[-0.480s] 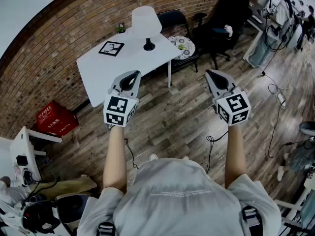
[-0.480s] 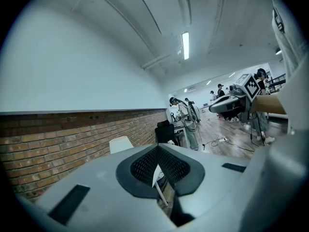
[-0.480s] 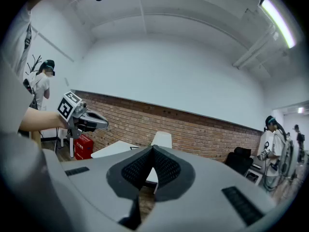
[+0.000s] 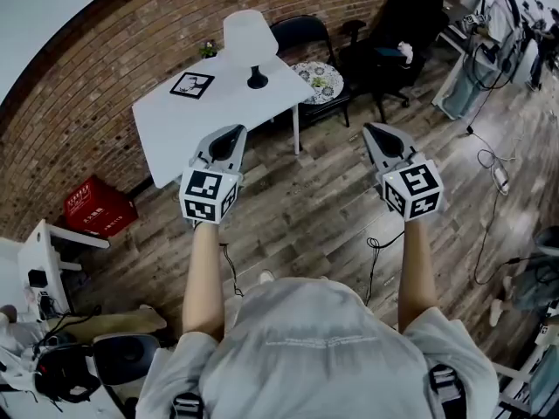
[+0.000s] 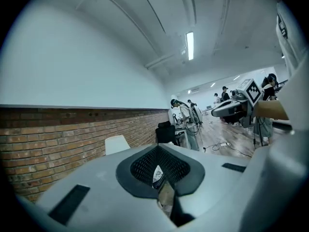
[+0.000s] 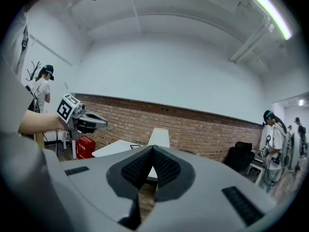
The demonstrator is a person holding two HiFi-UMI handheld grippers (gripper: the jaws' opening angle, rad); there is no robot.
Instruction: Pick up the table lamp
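Nearest to me in the head view, both forearms reach forward over the wooden floor (image 4: pixel 306 212). The left gripper (image 4: pixel 230 135) sits left of centre and the right gripper (image 4: pixel 377 134) right of centre, well apart from each other. In each gripper view the claw is closed and holds nothing: the left gripper's (image 5: pixel 157 148) ribbed pads meet at their tips, and so do the right gripper's (image 6: pixel 153 150). Beyond them, in the upper middle of the frame, stands the white table (image 4: pixel 188 125). On it lies a black-and-white marker card (image 4: pixel 192 85), with the table lamp (image 4: pixel 247 37) to the card's right, near the far edge, upright on a dark base under a pale shade. The right gripper view shows the same lamp (image 6: pixel 159 137) just above its jaw tips, against the brick wall (image 6: pixel 203 127). Neither claw is close to the lamp yet. I judge the main risks to be these: arriving with the claws closed would knock the shade, and a tall lamp on a small base could tip towards the table's far edge. Gripping the soft shade instead of the stem could crush it or let it slip.
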